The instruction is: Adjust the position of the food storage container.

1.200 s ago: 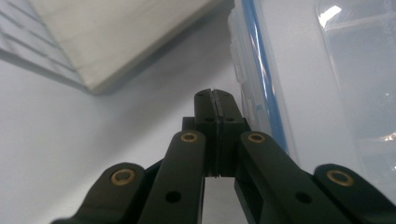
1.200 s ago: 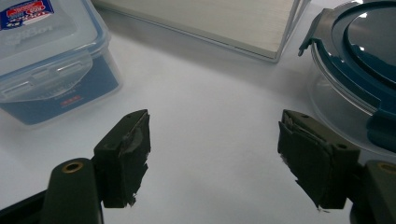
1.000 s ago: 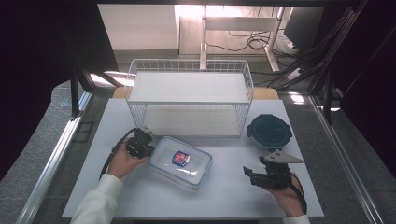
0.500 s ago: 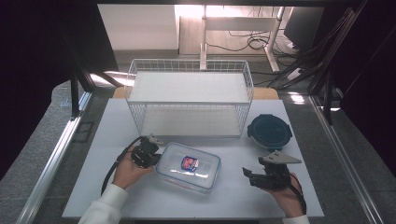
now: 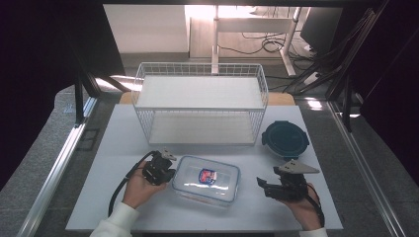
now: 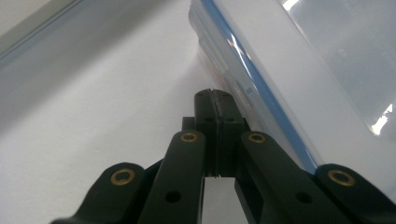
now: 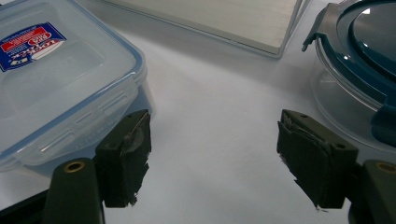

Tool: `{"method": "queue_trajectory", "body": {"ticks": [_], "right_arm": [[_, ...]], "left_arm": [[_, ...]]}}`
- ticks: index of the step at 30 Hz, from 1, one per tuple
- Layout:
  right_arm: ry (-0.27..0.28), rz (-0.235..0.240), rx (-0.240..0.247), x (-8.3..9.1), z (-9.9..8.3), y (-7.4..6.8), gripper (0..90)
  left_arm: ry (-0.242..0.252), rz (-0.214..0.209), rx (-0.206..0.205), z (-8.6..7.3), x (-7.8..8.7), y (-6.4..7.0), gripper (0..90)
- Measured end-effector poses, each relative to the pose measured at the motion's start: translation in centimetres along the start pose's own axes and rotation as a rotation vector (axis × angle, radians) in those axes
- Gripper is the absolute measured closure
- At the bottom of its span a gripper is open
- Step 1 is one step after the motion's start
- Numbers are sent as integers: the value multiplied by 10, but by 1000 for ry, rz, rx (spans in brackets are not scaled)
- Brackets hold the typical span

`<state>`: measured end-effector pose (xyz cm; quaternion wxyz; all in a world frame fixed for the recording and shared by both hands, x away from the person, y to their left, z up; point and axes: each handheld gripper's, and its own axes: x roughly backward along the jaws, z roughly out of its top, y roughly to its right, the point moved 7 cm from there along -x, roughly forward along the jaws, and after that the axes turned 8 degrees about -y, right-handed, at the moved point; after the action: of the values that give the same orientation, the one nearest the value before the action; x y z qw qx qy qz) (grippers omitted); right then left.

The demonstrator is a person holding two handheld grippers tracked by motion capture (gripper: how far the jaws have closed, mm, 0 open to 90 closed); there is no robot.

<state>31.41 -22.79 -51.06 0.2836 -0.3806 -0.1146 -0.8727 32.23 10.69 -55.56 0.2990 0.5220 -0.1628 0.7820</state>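
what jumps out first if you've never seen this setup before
Probably the clear rectangular container with a blue-edged lid and a red and blue sticker, at the near middle of the white table. The left gripper, jaws shut, sits against its left side, and the right gripper waits open to its right. Behind stands a white wire rack, with a round dark-blue-lidded container beside it.

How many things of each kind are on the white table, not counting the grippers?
Clear rectangular food box with blue-edged lid: 1
Round container with dark blue lid: 1
White wire rack: 1
Total: 3
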Motion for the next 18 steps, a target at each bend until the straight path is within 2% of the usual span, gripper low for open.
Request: {"method": "queue_trajectory", "body": {"ticks": [3, 6, 7, 9, 11, 12, 13, 14, 15, 16, 17, 18], "right_arm": [[-1, -3, 3, 1, 0, 0, 261], [7, -4, -2, 3, 0, 1, 266], [10, -6, -1, 4, 1, 1, 271], [27, 2, 4, 11, 4, 0, 290], [31, 5, 9, 13, 5, 0, 293], [34, 8, 15, 16, 5, -1, 298], [34, 8, 15, 16, 5, -1, 298], [34, 11, 16, 16, 6, -2, 302], [32, 16, 19, 16, 5, -3, 305], [27, 22, 26, 16, 5, -5, 317], [27, 22, 26, 16, 5, -5, 317], [19, 39, 33, 16, 5, -9, 340]], "left_arm": [[9, -18, 10, -2, 3, 2, 900], [20, 15, 32, -3, 9, -4, 900], [37, 16, 56, -4, 14, -6, 900], [92, -18, 97, -7, 25, -6, 900], [127, -14, 112, -12, 36, -6, 899], [174, -2, 136, -16, 47, -6, 871], [174, -2, 136, -16, 47, -6, 840], [196, 15, 151, -18, 52, -6, 840], [203, 29, 160, -19, 55, -7, 796], [204, 50, 177, -24, 60, -8, 608], [204, 50, 177, -24, 60, -8, 497], [181, 44, 186, -30, 59, -5, 425]]}}
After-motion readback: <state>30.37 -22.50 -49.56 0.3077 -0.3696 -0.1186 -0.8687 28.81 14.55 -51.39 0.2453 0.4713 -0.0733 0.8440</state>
